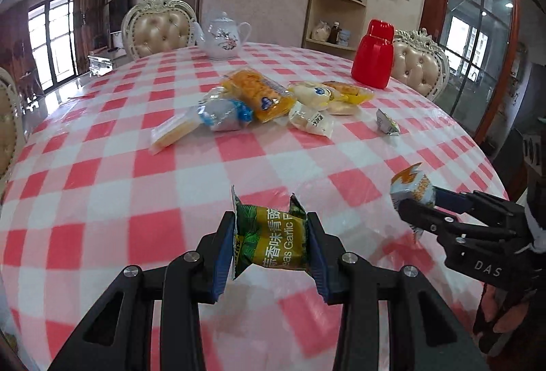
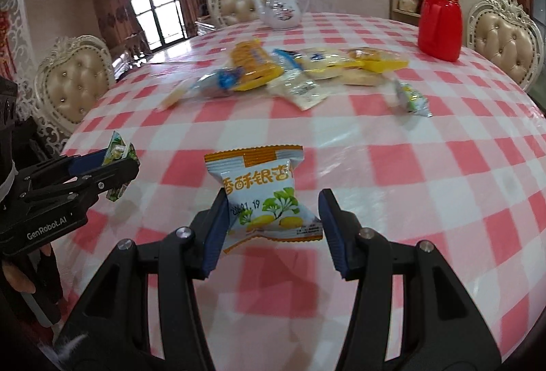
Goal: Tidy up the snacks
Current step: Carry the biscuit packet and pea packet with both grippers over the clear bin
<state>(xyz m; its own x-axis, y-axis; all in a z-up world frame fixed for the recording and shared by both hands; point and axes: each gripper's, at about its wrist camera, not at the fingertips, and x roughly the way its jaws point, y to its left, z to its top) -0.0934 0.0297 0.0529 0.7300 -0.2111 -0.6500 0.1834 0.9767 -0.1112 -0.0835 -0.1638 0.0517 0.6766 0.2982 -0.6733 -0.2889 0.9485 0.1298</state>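
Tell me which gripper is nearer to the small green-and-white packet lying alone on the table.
Right. The right gripper, shut on the ginkgo packet, sits on the same side as the lone packet. The left gripper, gripping the green garlic packet, is farther across the checked tablecloth.

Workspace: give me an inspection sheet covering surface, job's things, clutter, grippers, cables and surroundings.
Surface: round table under a pink-and-white checked cloth.
Job's things: pile of wrapped snacks mid-table; one small packet lying apart beside it.
Clutter: white teapot and red flask at the far edge.
Grippers: left gripper shut on a green garlic-pea packet; right gripper shut on a white-and-orange packet.
Cables: nothing seen.
Surroundings: tufted chairs, corner shelf with flowers, glass doors.
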